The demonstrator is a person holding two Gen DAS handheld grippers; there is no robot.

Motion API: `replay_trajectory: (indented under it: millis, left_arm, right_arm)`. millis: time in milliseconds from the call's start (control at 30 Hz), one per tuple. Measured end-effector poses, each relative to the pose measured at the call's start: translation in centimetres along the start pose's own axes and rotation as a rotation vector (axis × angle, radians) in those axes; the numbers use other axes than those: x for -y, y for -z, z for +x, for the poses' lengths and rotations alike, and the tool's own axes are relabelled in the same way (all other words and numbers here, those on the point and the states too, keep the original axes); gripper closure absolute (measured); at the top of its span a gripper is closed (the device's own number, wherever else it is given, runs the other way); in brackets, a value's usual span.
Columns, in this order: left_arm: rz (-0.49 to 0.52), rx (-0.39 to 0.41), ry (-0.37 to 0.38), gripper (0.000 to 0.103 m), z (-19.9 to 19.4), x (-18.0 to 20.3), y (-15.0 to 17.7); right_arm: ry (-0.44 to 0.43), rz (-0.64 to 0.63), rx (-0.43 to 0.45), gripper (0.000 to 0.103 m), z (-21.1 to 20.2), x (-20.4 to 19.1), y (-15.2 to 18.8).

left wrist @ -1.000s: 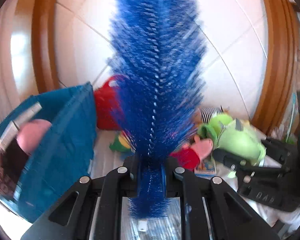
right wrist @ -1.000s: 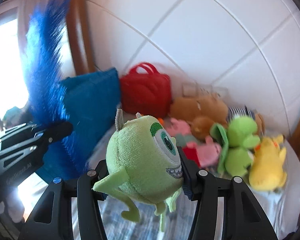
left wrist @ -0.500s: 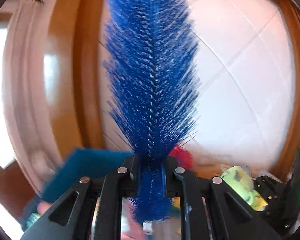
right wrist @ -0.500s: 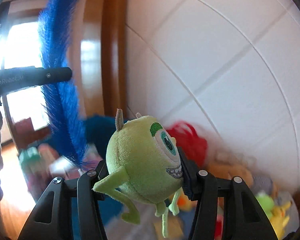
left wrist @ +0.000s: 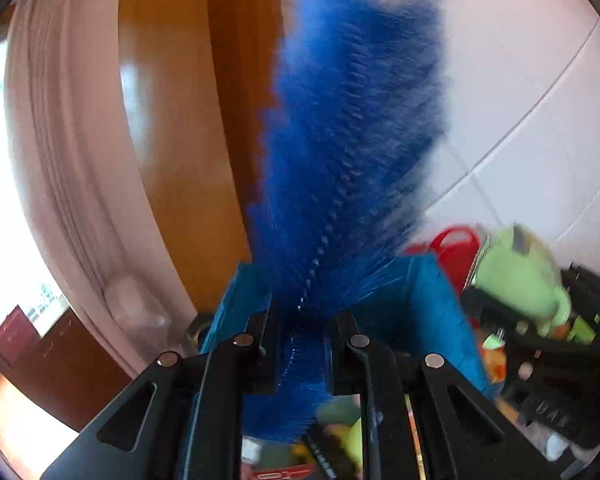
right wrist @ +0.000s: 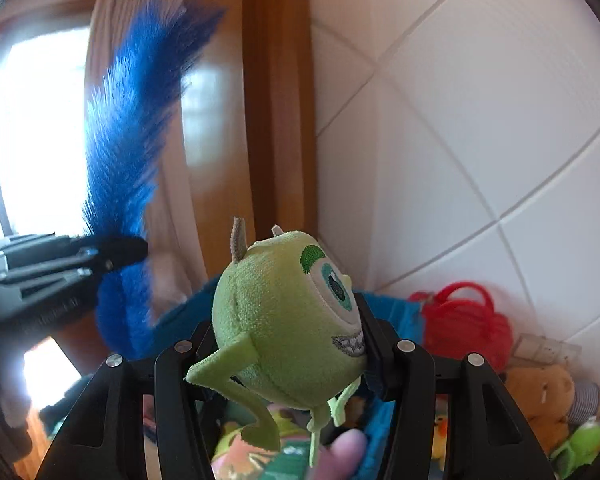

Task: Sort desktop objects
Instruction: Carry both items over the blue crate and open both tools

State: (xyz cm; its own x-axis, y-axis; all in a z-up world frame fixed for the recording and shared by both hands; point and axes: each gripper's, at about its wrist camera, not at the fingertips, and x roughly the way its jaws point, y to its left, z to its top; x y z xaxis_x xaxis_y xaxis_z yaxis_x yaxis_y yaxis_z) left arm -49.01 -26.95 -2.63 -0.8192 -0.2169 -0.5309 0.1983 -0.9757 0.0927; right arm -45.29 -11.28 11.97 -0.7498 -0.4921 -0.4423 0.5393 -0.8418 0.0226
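Observation:
My left gripper (left wrist: 300,340) is shut on a long blue bristle brush (left wrist: 352,140) that stands upright and leans right. It also shows at the left of the right wrist view, where the brush (right wrist: 128,152) rises from the left gripper (right wrist: 116,252). My right gripper (right wrist: 288,344) is shut on a green one-eyed monster plush (right wrist: 284,320). That plush (left wrist: 516,268) shows at the right of the left wrist view. Both grippers hover over a teal fabric bin (left wrist: 416,312), also in the right wrist view (right wrist: 188,320).
A red handbag (right wrist: 464,324) stands against the white tiled wall (right wrist: 480,120). A brown plush (right wrist: 540,400) and a green frog plush (right wrist: 580,444) lie at the right. Several items lie in the bin below. A wooden door frame (right wrist: 276,100) and curtain are to the left.
Both grippers have tilted back down and moved over the teal bin, which now shows its contents below them. The brush now leans right. Both holds are unchanged.

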Motion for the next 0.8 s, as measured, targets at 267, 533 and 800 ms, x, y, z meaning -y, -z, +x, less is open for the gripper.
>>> replay_trajectory:
  millis: [267, 533, 800]
  left_arm:
    - [-0.026, -0.039, 0.01, 0.038, 0.7, -6.1, -1.7]
    - [-0.036, -0.033, 0.01, 0.038, -3.1, -5.3, -3.5]
    - [-0.029, 0.017, 0.018, 0.033, -11.4, -1.1, -3.7]
  right_arm:
    - [0.048, -0.021, -0.073, 0.023, 5.8, -1.1, 1.0]
    - [0.085, -0.027, -0.052, 0.007, 5.4, -0.5, 1.3]
    - [0.118, -0.04, -0.003, 0.001, -0.7, -1.5, 0.9]
